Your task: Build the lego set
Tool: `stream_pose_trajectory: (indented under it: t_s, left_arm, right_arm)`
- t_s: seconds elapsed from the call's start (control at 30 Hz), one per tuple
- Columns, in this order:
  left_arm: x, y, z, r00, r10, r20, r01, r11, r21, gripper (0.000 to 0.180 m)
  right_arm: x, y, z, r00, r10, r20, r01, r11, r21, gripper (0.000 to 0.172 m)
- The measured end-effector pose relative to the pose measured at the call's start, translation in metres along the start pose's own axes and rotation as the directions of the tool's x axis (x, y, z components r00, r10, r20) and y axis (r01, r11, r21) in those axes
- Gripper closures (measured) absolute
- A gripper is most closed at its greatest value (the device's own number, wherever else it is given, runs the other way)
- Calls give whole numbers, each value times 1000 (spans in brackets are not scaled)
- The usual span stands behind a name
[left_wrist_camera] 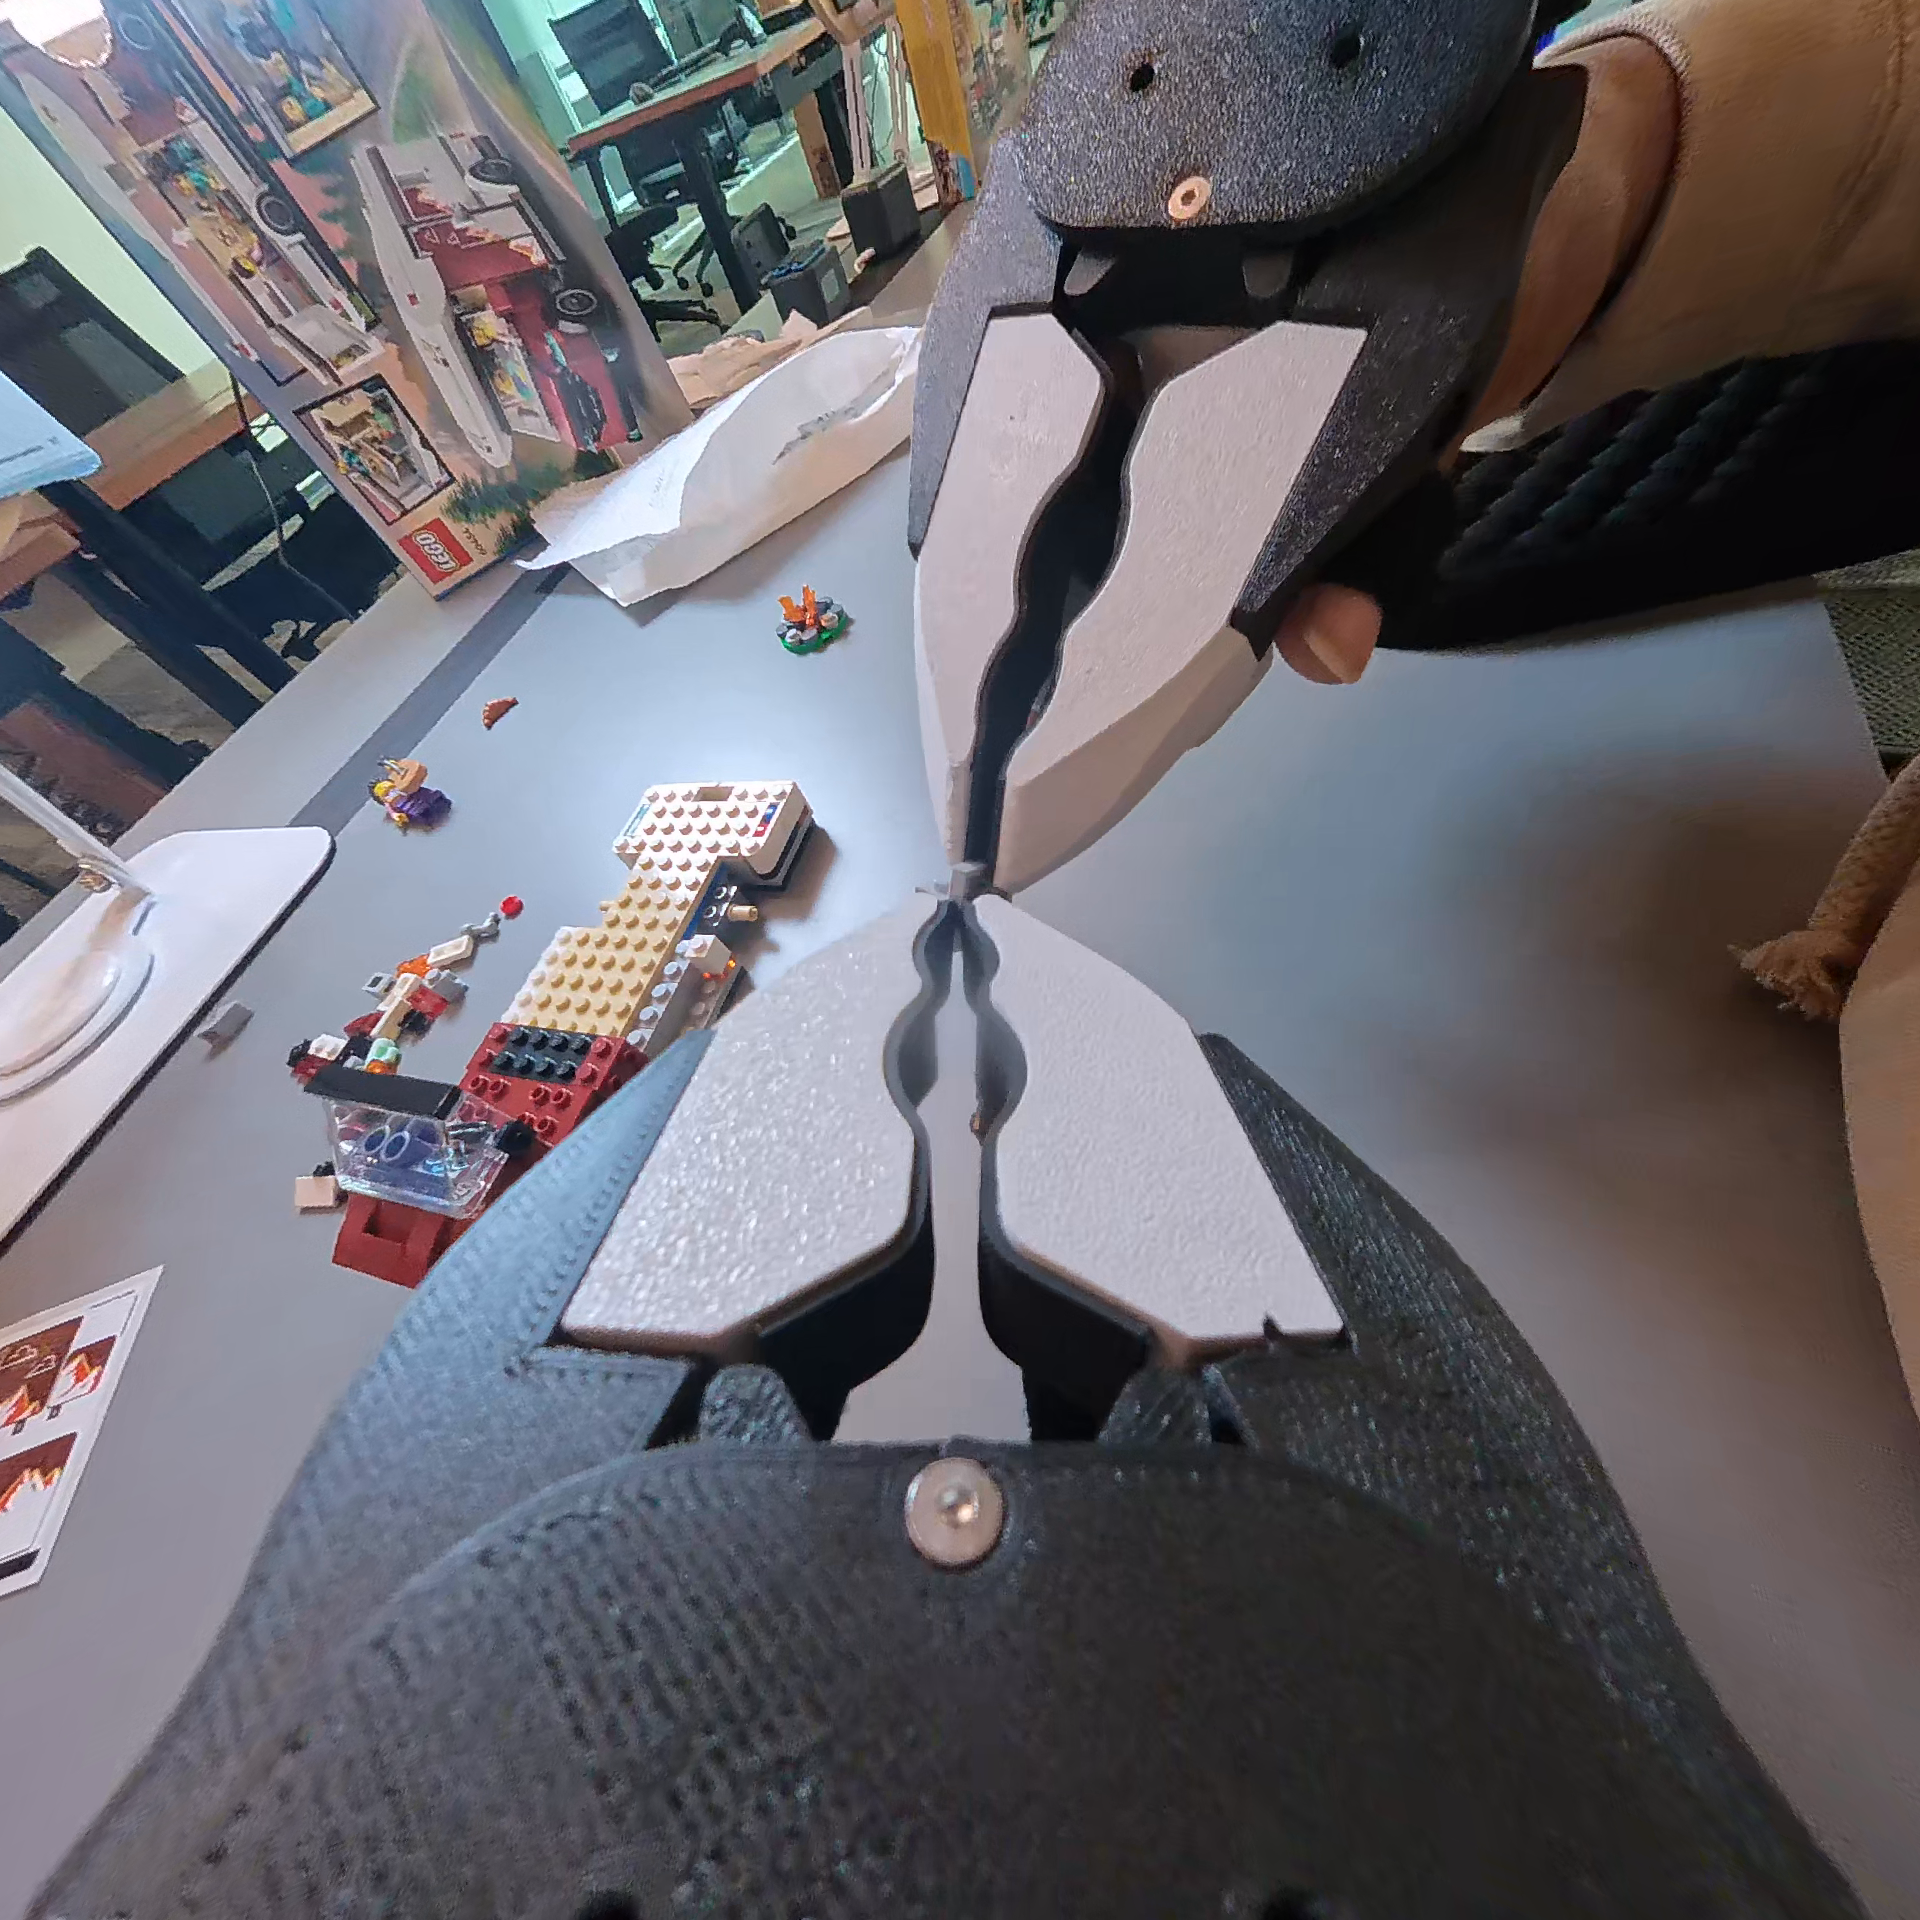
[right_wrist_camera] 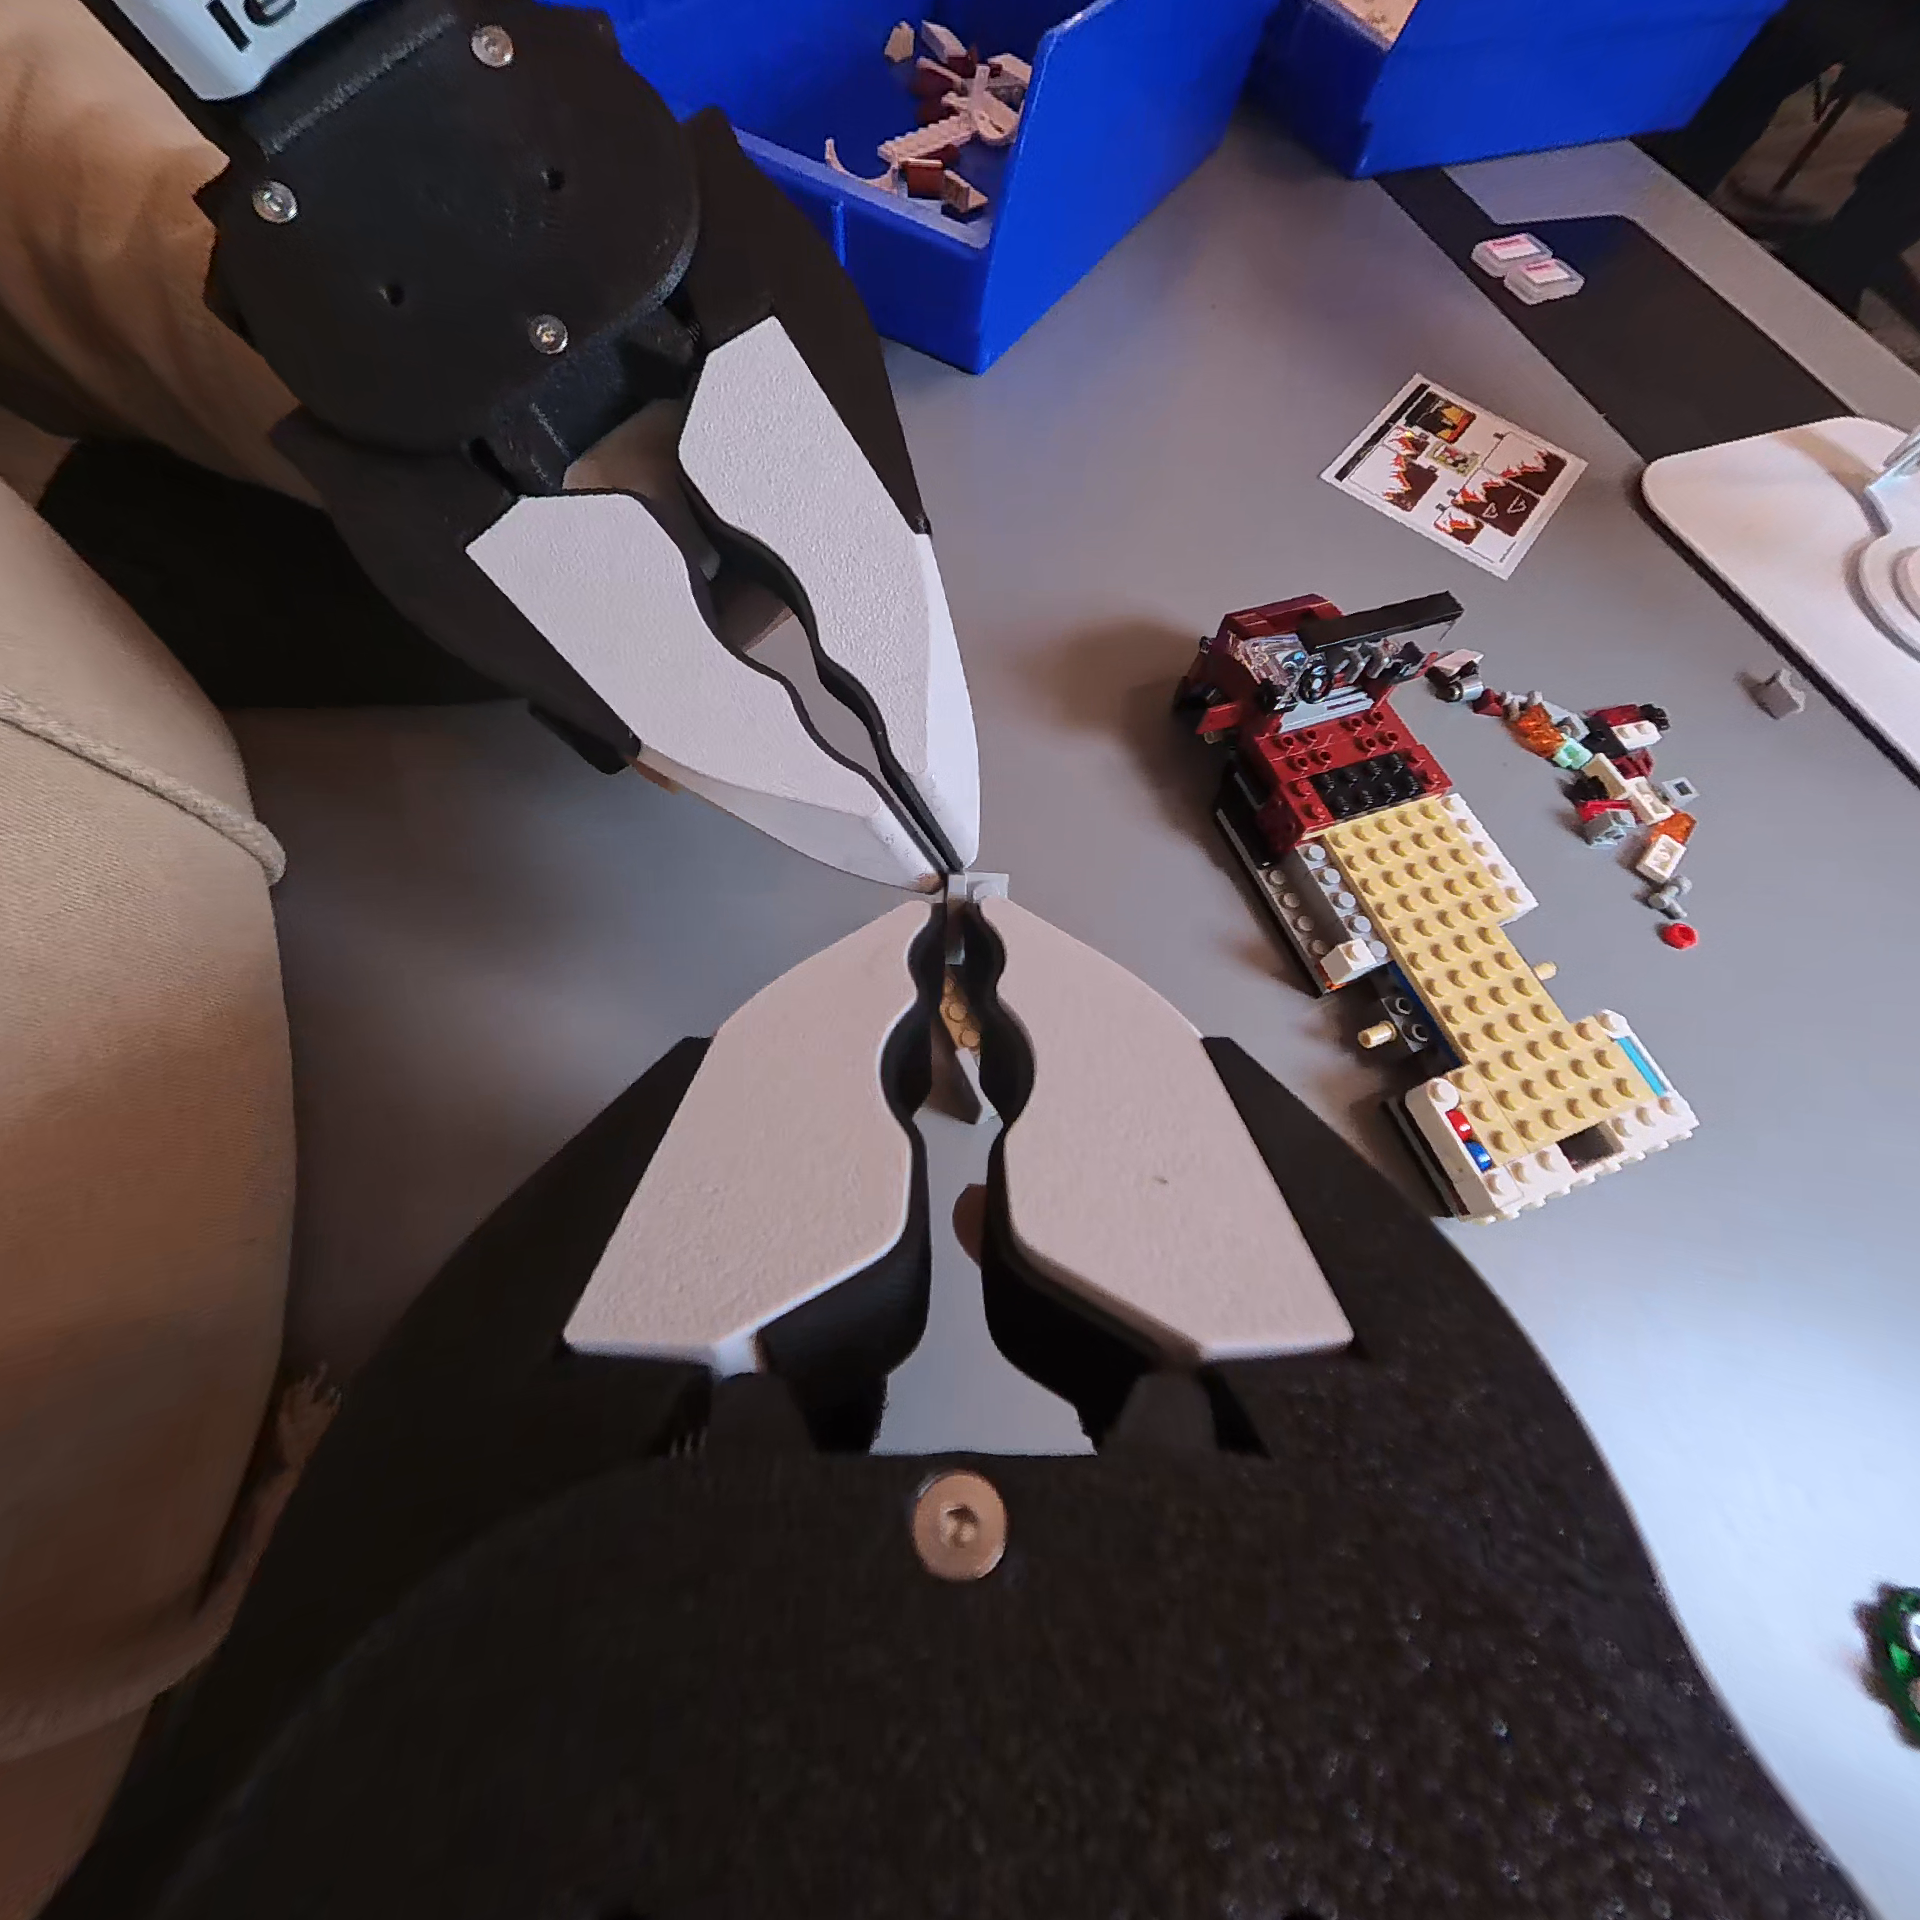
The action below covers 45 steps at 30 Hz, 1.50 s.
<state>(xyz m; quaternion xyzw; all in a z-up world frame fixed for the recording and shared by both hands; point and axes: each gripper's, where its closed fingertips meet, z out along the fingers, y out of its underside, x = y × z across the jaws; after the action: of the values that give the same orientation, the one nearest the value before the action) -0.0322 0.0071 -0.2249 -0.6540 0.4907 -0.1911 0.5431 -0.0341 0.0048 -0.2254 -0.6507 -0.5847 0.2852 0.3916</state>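
grippers meet tip to tip above the grey tabletop [left_wrist_camera: 1403,1039], with small toy-brick parts pinched where they touch. left gripper [left_wrist_camera: 958,914] has its jaws clenched on a thin grey piece [left_wrist_camera: 940,891] that sticks out just past its tips; in the right wrist view the same gripper [right_wrist_camera: 951,868] comes in from the upper left, tips pressed together. right gripper [right_wrist_camera: 956,914] is clenched too — on a small grey brick [right_wrist_camera: 977,886] at its very tips, with a tan studded plate [right_wrist_camera: 961,1013] showing deeper in the gap between its fingers. the two held pieces touch or nearly touch; whether they are joined cannot be told.

both grippers point at each other along one line, so the held parts lie straight ahead of each, neither nearer.

off to the side, well apart, lies a long toy-brick model [right_wrist_camera: 1455,914] in dark red, tan and white, with loose small pieces [right_wrist_camera: 1621,769] beside it, a sticker sheet [right_wrist_camera: 1455,473] and blue bins [right_wrist_camera: 1039,208] beyond.
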Motion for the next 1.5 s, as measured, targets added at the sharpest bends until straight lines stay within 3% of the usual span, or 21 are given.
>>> stream_pose_trajectory:
  t_s: [0.07, 0.2, 0.33, 0.5, 0.87, 1.27, 1.5]
  left_arm:
    - [-2, 2, 1, 999, -43, -23, 43, 999, 4, 173]
    - [-7, 36, 3, 969, -189, -159, 164, 974, -157, 165]
    - [4, 59, 9, 935, -198, -294, 111, 951, -288, 164]
    - [10, 66, 15, 920, -138, -365, 20, 951, -309, 177]
    - [9, 65, 14, 937, -185, -297, 92, 949, -301, 177]
    - [12, 66, 13, 952, -95, -291, 12, 961, -275, 177]
    - [10, 67, 14, 955, -78, -287, -2, 963, -268, 177]
  right_arm:
    - [1, 1, -2, 999, -41, 31, 42, 999, -19, 168]
    - [-1, 22, -8, 966, -189, 177, 216, 965, -148, 168]
    - [-10, 37, 4, 926, -245, 286, 319, 914, -252, 168]
    - [-10, 48, 23, 910, -236, 341, 360, 858, -367, 168]
    - [-13, 50, 32, 924, -76, 375, 268, 827, -494, 168]
    - [-8, 55, 36, 930, -68, 361, 259, 818, -514, 168]
    - [-7, 56, 35, 930, 21, 366, 198, 811, -551, 168]
